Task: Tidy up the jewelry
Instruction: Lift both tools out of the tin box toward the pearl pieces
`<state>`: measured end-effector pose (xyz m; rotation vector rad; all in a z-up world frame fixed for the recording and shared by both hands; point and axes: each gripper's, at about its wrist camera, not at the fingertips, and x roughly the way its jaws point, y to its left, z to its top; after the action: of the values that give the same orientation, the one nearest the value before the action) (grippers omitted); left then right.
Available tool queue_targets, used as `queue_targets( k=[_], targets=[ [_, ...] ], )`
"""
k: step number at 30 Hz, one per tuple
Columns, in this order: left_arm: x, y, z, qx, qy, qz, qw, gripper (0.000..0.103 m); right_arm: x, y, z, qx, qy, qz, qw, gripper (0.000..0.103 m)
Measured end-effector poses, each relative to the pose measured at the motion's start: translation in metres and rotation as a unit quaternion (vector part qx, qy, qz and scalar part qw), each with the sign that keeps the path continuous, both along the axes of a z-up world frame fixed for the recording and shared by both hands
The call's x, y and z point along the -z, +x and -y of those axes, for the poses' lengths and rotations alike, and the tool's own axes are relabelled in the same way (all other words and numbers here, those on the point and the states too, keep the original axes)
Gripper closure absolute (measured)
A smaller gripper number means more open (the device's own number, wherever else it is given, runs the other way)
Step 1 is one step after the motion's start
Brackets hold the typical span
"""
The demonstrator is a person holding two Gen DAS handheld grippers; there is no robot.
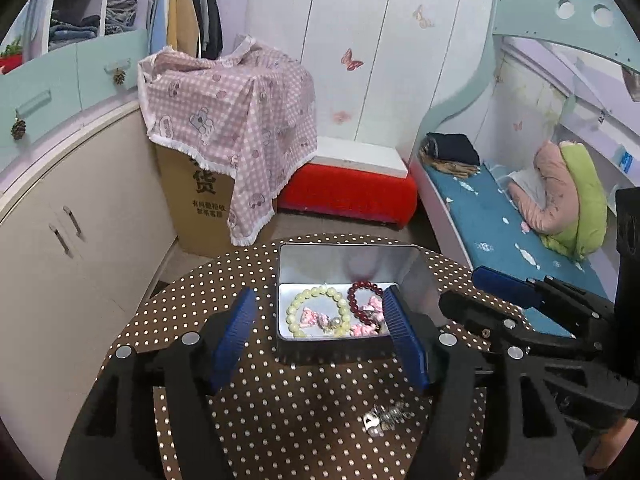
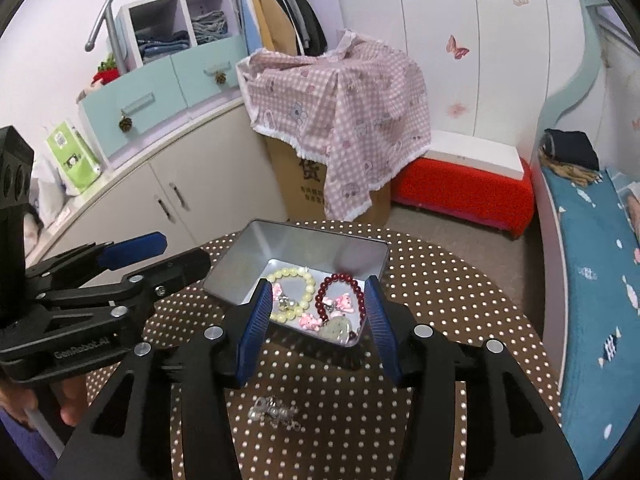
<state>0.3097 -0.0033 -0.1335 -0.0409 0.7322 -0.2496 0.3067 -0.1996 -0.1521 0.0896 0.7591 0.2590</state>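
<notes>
From the left wrist view, the left tongs (image 1: 320, 340) stand wide with nothing between the pads, over the near rim of the metal tin (image 1: 344, 258). In the tin lie a pale green bead bracelet (image 1: 316, 310), a dark red bead bracelet (image 1: 358, 294) and pink charms. A small silver cluster (image 1: 386, 418) lies loose on the dotted surface (image 1: 180, 304) at 5 o'clock, clear room around it. The right tongs (image 1: 476, 292) reach in at 3 o'clock.

From the right wrist view, the right tongs (image 2: 316, 324) are parted and empty, straddling the tin's near corner. The silver cluster (image 2: 274, 410) sits at 6 o'clock; the surface's round edge curves at 3 o'clock.
</notes>
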Motion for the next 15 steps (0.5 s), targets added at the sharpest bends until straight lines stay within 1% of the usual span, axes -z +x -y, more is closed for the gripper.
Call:
queue_targets(
  k=[3, 6, 8, 11, 15],
  targets=[
    [0.000, -0.015, 0.002, 0.003, 0.003, 0.007, 1.0000, 0.039, -0.002, -0.013, 0.004, 0.002, 0.000, 0.001, 1.000, 0.052],
    [0.010, -0.028, 0.005, 0.005, 0.009, 0.003, 0.9999, 0.039, 0.004, -0.028, 0.009, 0.006, -0.005, -0.003, 1.000, 0.051],
    [0.022, -0.034, 0.009, 0.012, 0.015, -0.007, 0.9998, 0.039, 0.012, -0.037, 0.014, 0.009, -0.003, -0.010, 1.000, 0.051],
    [0.048, -0.042, 0.017, 0.023, 0.035, -0.028, 0.9987, 0.040, 0.030, -0.047, 0.021, 0.013, -0.006, -0.027, 1.000, 0.051],
    [0.075, -0.049, 0.023, 0.033, 0.039, -0.054, 0.9972, 0.041, 0.057, -0.054, 0.031, 0.017, 0.001, -0.055, 0.998, 0.051]
  ],
)
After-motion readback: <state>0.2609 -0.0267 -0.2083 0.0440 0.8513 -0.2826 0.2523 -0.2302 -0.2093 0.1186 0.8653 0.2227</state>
